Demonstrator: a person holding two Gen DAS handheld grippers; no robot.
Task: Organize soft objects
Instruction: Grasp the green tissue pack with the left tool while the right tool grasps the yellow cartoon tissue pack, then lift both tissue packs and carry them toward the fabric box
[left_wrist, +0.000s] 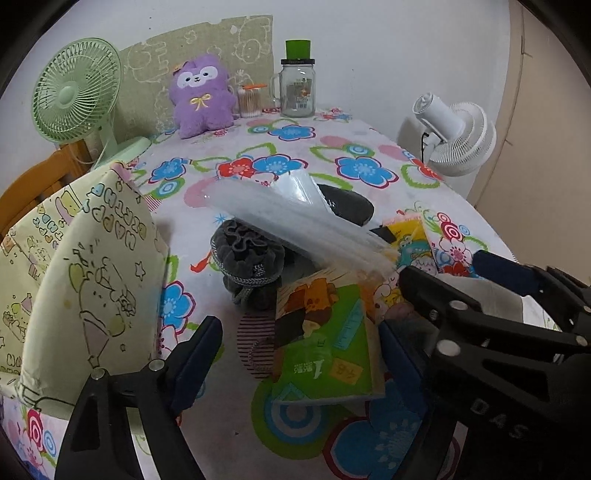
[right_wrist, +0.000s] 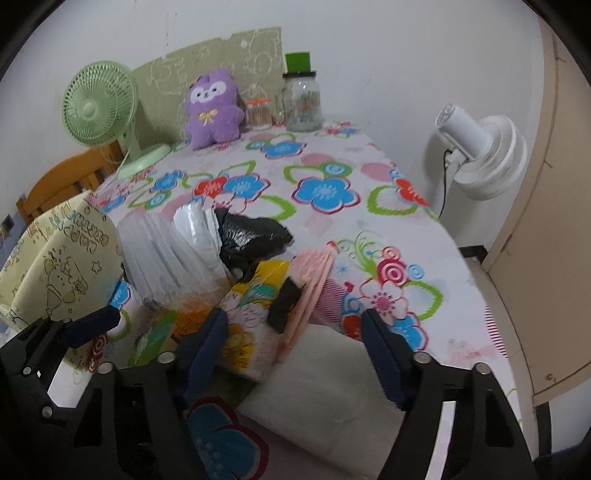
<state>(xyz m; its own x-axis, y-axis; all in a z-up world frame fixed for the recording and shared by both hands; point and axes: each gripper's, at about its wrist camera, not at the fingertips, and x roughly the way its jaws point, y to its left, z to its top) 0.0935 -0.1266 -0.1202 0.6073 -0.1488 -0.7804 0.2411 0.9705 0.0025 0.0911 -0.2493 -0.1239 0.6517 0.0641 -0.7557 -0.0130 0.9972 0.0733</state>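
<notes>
Both hand-held grippers spread open over a heap of soft packets on my bench.

My left hand-held gripper (left_wrist: 295, 354) straddles a green tissue pack (left_wrist: 325, 354); my right hand-held gripper (right_wrist: 295, 347) brackets a white folded towel (right_wrist: 325, 384). Both look light and squashy; I'd pinch each across its middle.

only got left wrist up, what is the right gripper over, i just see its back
Observer: The right gripper is open over a white folded cloth, not gripping it.
Operator: anything right of the yellow pack
Observer: Yes, a pink comb lies against the yellow pack.
Operator: that black lump behind the clear bags
Observer: It is a crinkled black plastic bag, next to the clear bags.
</notes>
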